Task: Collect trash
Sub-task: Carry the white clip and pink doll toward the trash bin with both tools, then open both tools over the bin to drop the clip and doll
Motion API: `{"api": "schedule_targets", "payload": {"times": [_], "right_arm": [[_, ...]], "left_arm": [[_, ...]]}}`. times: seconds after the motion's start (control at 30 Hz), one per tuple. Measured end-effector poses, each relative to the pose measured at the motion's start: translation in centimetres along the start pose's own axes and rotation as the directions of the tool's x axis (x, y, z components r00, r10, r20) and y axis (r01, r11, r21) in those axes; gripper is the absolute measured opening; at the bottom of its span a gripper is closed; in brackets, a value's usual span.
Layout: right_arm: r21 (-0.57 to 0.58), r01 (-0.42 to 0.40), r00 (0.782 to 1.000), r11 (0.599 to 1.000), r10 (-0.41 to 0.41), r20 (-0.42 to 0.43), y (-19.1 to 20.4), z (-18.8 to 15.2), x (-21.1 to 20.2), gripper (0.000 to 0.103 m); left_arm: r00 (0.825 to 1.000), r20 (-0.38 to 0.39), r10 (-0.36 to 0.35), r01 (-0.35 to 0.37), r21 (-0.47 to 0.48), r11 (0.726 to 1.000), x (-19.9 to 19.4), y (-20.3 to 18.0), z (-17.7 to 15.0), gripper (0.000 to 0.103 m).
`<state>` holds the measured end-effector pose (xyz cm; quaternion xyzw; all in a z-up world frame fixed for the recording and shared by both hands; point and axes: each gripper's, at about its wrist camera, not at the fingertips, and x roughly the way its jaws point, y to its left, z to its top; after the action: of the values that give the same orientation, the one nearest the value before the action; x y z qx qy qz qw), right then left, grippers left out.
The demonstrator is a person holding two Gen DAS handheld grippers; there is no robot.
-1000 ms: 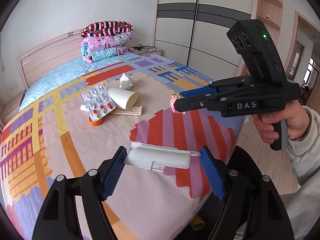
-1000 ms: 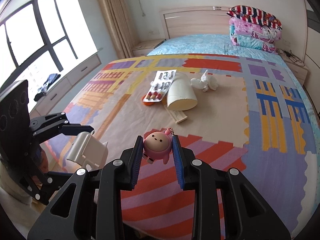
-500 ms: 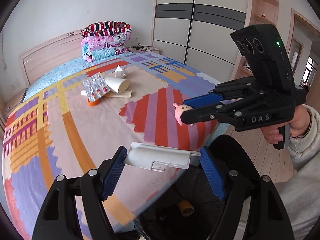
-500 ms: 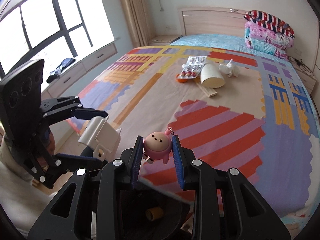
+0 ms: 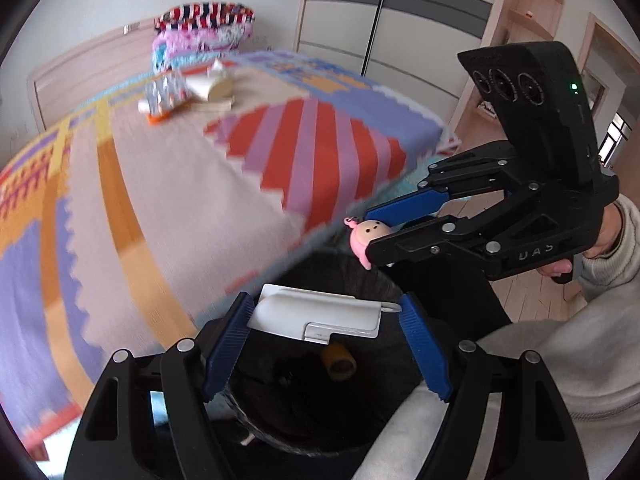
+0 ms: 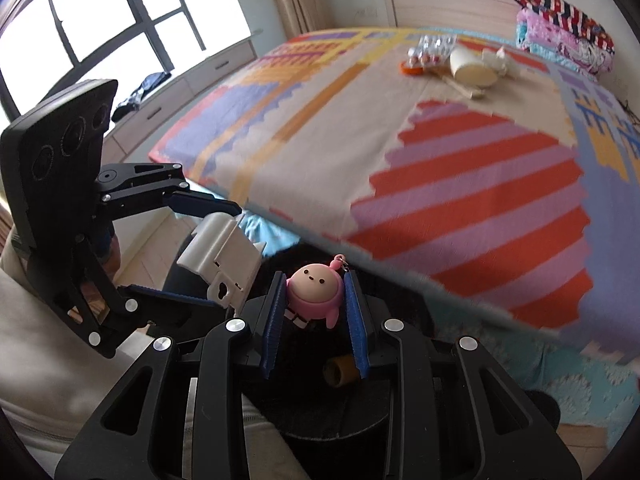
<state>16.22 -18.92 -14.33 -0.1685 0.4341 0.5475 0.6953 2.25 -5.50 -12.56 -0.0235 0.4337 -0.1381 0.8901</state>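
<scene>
My left gripper (image 5: 326, 316) is shut on a white plastic part (image 5: 320, 316) and holds it over the open black trash bin (image 5: 320, 432) at the foot of the bed. My right gripper (image 6: 316, 300) is shut on a pink doll keychain (image 6: 314, 294), also above the bin (image 6: 352, 412). In the left wrist view the right gripper (image 5: 372, 236) with the keychain (image 5: 364, 238) is just right of and above the white part. In the right wrist view the left gripper (image 6: 216, 256) with the white part (image 6: 220, 256) is to the left. More trash lies far up the bed: a pill blister (image 6: 434, 48), a paper cup (image 6: 470, 68), crumpled tissue (image 6: 496, 60).
A brown cardboard roll (image 5: 338, 362) lies inside the bin. The bed with its patterned cover (image 6: 460, 184) fills the area ahead. Folded quilts (image 5: 204, 32) sit at the headboard. A wardrobe (image 5: 380, 20) stands to the right, a window (image 6: 80, 32) to the left.
Both grippers have pulled back from over the bed and dropped down over the bin, each still holding its item. The bed items look farther away.
</scene>
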Motion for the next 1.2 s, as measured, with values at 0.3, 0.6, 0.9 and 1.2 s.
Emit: {"api": "schedule_targets", "payload": {"times": [0.3, 0.6, 0.9, 1.2], "right_arm": [[0.04, -0.023, 0.994, 0.999, 0.027, -0.107, -0.3, -3.1, 3.8, 0.03], [0.066, -0.001, 0.98, 0.998, 0.014, -0.198, -1.2, -4.8, 7.6, 0.03], [0.094, 0.004, 0.969, 0.996, 0.02, -0.245, -1.7, -5.7, 10.0, 0.03], [0.125, 0.011, 0.975, 0.992, 0.017, -0.222, -2.6, -5.4, 10.5, 0.042]], "left_arm": [[0.995, -0.087, -0.042, 0.037, -0.052, 0.998, 3.7, 0.2, -2.5, 0.073], [0.983, -0.181, -0.026, 0.007, -0.103, 0.995, 7.8, 0.9, -4.4, 0.073], [0.969, -0.245, -0.022, -0.012, -0.137, 0.99, 10.7, 1.6, -5.7, 0.073], [0.966, -0.259, -0.002, -0.037, -0.147, 0.988, 11.3, 1.9, -5.2, 0.073]]}}
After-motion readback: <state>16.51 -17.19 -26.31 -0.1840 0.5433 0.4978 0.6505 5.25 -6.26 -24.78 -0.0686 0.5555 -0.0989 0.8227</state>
